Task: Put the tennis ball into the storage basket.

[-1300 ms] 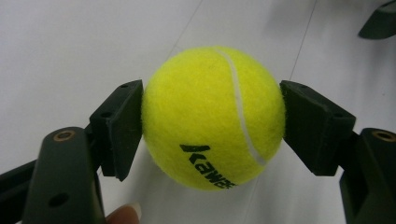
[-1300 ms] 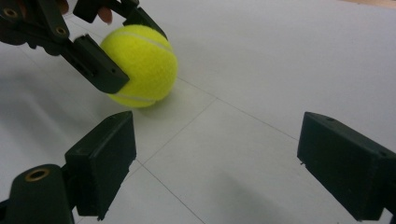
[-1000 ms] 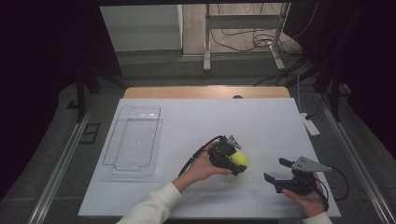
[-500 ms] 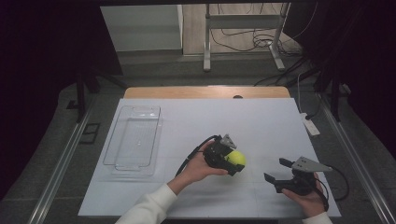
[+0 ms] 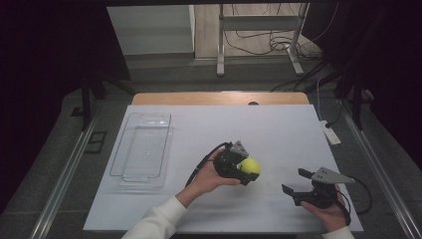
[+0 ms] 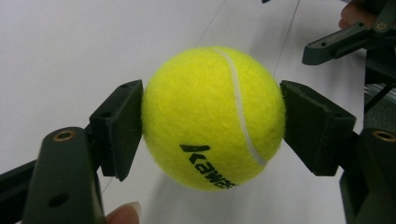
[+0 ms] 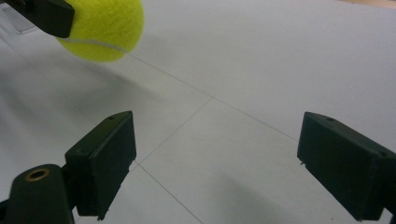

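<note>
Tongs in the person's left hand are clenching a yellow tennis ball near the middle of the white desk, seen from the high view. Well to the left, a clear plastic tray is lying on the desk. At the lower right, the right tongs are sitting in the other hand with their jaws spread apart, gripping nothing.

Looking along the left tongs, the two black pads are pressing on opposite sides of the ball, which is hanging just above the desk. A fingertip is showing at the bottom edge.

Looking along the right tongs, the jaws are standing wide apart over bare desk, while the ball is showing at the upper left.
</note>
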